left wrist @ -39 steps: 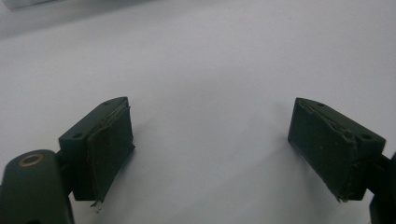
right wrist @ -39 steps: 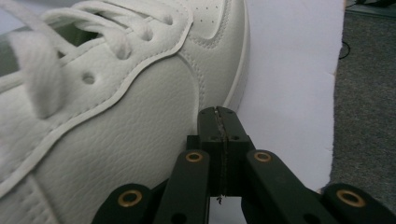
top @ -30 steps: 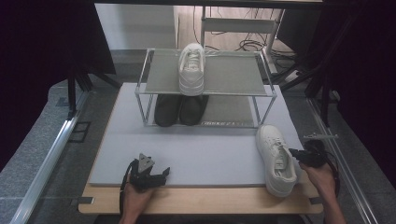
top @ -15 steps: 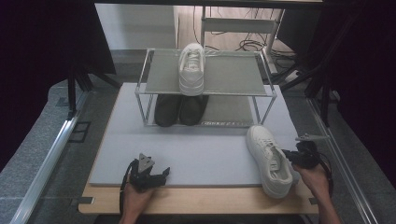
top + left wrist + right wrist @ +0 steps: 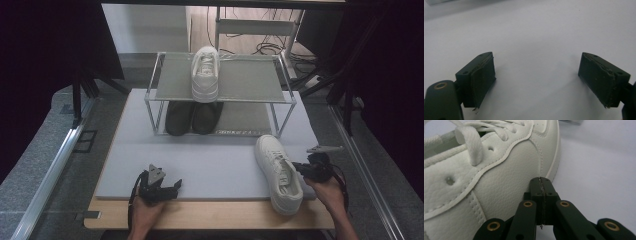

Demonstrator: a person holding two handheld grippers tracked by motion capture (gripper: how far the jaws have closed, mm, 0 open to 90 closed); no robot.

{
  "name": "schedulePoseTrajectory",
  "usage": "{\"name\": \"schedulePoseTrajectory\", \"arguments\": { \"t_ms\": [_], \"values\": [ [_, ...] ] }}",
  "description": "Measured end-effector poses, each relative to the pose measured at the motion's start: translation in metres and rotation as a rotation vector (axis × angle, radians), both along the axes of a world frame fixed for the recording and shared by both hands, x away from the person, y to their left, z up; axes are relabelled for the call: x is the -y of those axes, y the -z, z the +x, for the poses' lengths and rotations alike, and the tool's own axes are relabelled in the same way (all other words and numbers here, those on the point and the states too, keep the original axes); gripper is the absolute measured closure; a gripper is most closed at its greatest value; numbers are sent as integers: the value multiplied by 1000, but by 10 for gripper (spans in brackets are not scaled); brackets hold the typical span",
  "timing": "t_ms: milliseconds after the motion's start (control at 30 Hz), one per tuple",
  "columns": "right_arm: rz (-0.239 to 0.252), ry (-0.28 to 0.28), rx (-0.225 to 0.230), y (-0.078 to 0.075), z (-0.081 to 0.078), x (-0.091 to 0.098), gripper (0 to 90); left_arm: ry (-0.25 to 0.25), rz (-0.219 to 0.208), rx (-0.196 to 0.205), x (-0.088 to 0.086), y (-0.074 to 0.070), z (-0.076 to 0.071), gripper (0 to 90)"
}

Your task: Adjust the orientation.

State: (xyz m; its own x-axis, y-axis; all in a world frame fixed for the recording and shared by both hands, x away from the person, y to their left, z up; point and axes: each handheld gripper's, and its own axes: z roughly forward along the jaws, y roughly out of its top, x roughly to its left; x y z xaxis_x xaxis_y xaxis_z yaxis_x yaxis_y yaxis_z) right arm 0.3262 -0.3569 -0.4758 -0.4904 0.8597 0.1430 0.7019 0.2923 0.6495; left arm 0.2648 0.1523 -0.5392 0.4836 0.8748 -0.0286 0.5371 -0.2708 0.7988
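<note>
A white sneaker [image 5: 278, 171] lies on the grey mat [image 5: 210, 165] at the front right, toe toward the rack. My right gripper [image 5: 299, 169] is shut, its closed tips pressed against the sneaker's right side [image 5: 506, 182]; nothing sits between the jaws. My right gripper [image 5: 543, 185] shows its two pads touching each other. A second white sneaker [image 5: 205, 74] rests on the top shelf of the wire rack [image 5: 165, 95]. A pair of dark shoes [image 5: 193, 117] stands on the lower shelf. My left gripper [image 5: 172, 187] rests at the front left, open over bare mat [image 5: 536, 72].
The mat lies on a wooden board [image 5: 210, 215] whose edge runs along the front. Metal rails [image 5: 55, 170] flank the table on both sides. Cables and a chair base [image 5: 260, 30] lie on the floor behind the rack.
The right gripper has pushed the white sneaker leftward across the mat, and the hand followed it. The left gripper has stayed where it was.
</note>
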Motion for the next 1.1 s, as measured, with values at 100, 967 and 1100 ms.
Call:
{"name": "schedulePoseTrajectory", "arguments": {
  "t_ms": [100,967,1100],
  "values": [
    [5,-17,1,0,2,-8,900,0,0,0,0,0,0,138],
    [28,-119,-20,6,-3,-48,900,1,1,0,0,0,0,138],
    [31,-151,-19,6,1,-61,900,1,1,0,0,0,0,138]
  ]
}}
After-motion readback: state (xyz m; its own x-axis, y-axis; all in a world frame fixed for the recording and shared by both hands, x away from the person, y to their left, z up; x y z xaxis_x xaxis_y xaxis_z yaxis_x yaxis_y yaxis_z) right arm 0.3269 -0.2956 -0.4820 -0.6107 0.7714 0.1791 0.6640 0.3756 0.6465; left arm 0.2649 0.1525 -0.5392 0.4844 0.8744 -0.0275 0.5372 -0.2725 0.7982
